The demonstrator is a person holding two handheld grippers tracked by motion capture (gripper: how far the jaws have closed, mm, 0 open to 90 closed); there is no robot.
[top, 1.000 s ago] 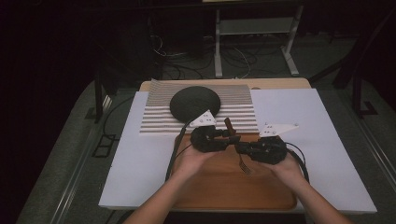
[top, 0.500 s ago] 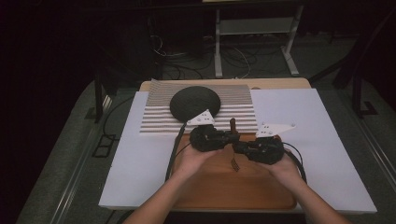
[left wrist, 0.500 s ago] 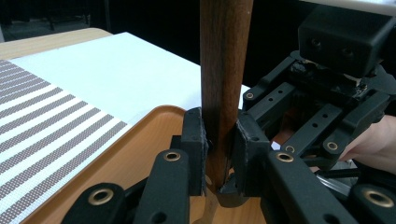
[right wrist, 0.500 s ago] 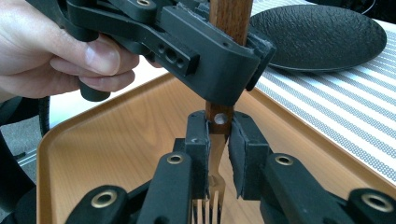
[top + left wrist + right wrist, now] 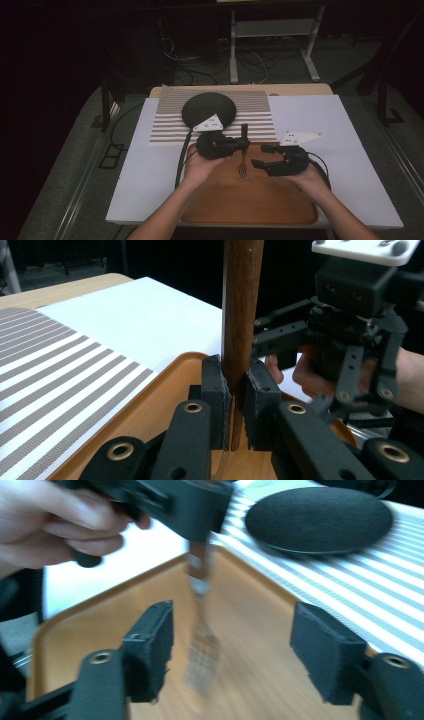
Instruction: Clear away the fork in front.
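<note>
Left tongs (image 5: 243, 144) clenched on fork (image 5: 243, 165) handle — right tongs (image 5: 264, 155) spread wide, over tray (image 5: 280, 210)

Blurred in the right gripper view: fork (image 5: 202, 652) tines, possibly touching the tray (image 5: 100, 615). Fork handle cut off by the top edge in the left gripper view, above the tray.

Black linkage tongs (image 5: 252, 153) with brass rivets, white plates
</note>
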